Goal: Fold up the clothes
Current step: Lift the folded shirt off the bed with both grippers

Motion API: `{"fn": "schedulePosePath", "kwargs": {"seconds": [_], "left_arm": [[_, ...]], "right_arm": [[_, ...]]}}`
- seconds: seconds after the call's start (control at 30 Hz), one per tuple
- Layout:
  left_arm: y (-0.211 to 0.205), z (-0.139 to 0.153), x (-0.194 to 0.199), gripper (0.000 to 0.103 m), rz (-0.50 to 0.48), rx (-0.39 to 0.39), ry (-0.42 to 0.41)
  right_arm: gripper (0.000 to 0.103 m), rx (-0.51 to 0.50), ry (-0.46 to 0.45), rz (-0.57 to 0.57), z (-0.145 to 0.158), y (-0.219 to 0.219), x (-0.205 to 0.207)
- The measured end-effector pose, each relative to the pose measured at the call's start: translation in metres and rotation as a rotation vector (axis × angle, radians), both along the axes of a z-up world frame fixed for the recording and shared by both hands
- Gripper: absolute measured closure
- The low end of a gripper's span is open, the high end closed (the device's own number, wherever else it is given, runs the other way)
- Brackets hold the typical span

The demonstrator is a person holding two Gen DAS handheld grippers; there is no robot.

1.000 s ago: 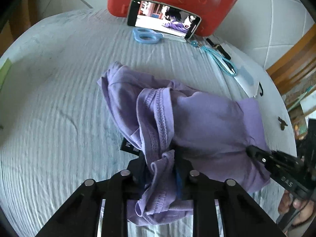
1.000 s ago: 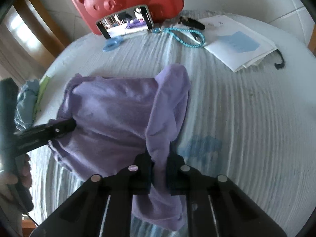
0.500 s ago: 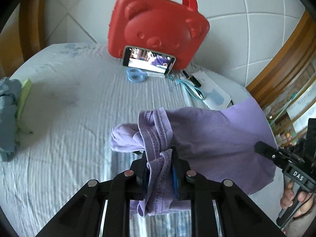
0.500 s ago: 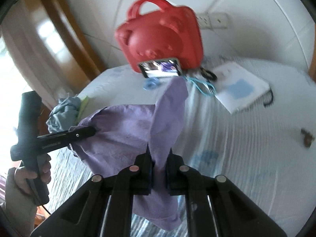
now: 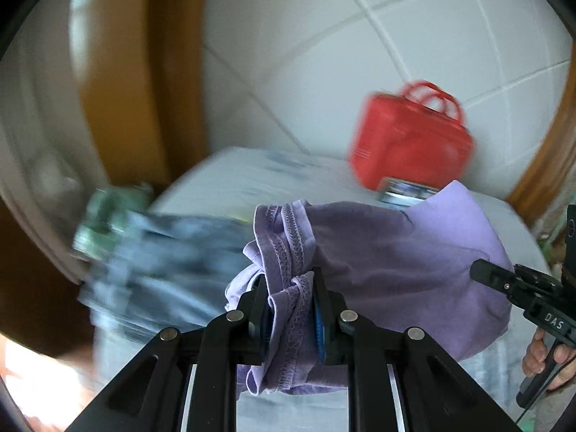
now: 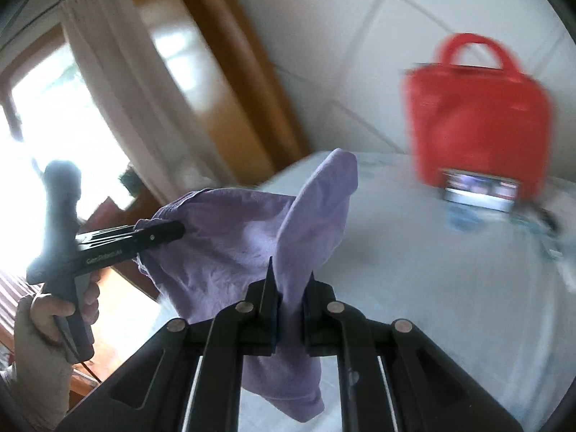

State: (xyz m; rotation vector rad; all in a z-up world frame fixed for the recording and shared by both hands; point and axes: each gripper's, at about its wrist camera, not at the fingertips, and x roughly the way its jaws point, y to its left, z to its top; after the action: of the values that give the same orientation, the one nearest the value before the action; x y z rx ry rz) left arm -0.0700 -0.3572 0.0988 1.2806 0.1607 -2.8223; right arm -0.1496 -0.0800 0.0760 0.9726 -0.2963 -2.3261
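Note:
A lilac garment (image 5: 403, 252) hangs in the air above the table, stretched between both grippers. My left gripper (image 5: 291, 288) is shut on a bunched hemmed edge of it, stitching showing between the jaws. My right gripper (image 6: 289, 284) is shut on another edge of the lilac garment (image 6: 244, 234), whose loose end hangs down below the jaws. Each gripper shows in the other's view: the right one (image 5: 482, 273) at the cloth's far right, the left one (image 6: 172, 230) at the cloth's left, held by a hand (image 6: 61, 309).
A red bear-shaped case (image 5: 410, 144) stands at the back of the white-covered table (image 6: 432, 270) with a phone (image 6: 478, 194) leaning on it. Blue scissors (image 6: 464, 219) lie nearby. A blurred bluish pile of clothes (image 5: 154, 252) sits at the table's left. Wooden frame and tiled wall behind.
Both grippers rose and swung left with the garment, lifting it off the table until it hangs between them. The views tilted up to the wall and blurred.

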Motion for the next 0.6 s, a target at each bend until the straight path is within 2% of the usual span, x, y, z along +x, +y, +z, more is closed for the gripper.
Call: {"fn": "schedulePosePath", "kwargs": {"seconds": [0.13, 0.3, 0.33, 0.37, 0.4, 0.43, 0.47, 0.5, 0.57, 0.6], "left_arm": [[-0.082, 0.002, -0.016, 0.084, 0.049, -0.074, -0.028], [-0.151, -0.039, -0.048, 0.083, 0.082, -0.111, -0.106], [-0.159, -0.051, -0.054, 0.078, 0.097, -0.118, -0.123], [-0.166, -0.063, -0.060, 0.063, 0.117, -0.130, -0.142], [-0.170, -0.074, -0.064, 0.050, 0.130, -0.141, -0.153], [-0.173, -0.084, -0.066, 0.018, 0.140, -0.150, -0.159], [-0.175, -0.090, -0.067, 0.003, 0.142, -0.154, -0.158], [-0.174, -0.094, -0.066, 0.002, 0.136, -0.151, -0.156], [-0.174, -0.099, -0.064, 0.002, 0.122, -0.135, -0.156], [-0.174, -0.100, -0.062, 0.002, 0.121, -0.127, -0.154]], "right_arm": [[0.093, -0.074, -0.015, 0.038, -0.008, -0.089, -0.039], [0.092, -0.059, -0.076, 0.037, -0.045, -0.166, -0.082], [0.088, -0.044, -0.092, 0.033, -0.055, -0.175, -0.089], [0.085, -0.009, -0.120, 0.030, -0.068, -0.186, -0.098], [0.077, 0.026, -0.148, 0.027, -0.081, -0.197, -0.105], [0.060, 0.054, -0.171, 0.022, -0.090, -0.203, -0.110], [0.051, 0.081, -0.196, 0.018, -0.102, -0.209, -0.114], [0.036, 0.090, -0.206, 0.018, -0.108, -0.210, -0.113], [0.019, 0.118, -0.213, 0.015, -0.119, -0.211, -0.113], [0.016, 0.129, -0.215, 0.019, -0.121, -0.211, -0.113]]}}
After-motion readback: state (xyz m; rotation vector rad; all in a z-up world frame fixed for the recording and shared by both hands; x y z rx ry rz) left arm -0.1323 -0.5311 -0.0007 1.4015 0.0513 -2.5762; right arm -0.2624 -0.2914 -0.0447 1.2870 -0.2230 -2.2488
